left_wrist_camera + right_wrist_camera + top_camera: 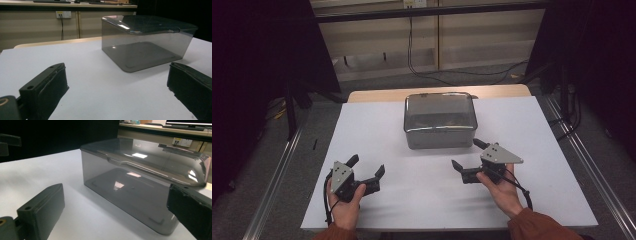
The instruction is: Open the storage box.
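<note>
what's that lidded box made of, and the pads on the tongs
The box looks like smoke-tinted see-through plastic with a glossy finish: its floor shows through the walls and the lid mirrors ceiling lights. The pads on the left tongs look like matte black rubber or foam, dull with slightly rough edges; which one is unclear.

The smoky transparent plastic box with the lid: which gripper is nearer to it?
Right. The right gripper sits just in front of the smoky transparent plastic box, near its front right corner, jaws open. The left gripper is farther back, off to its front left, jaws also open.
</note>
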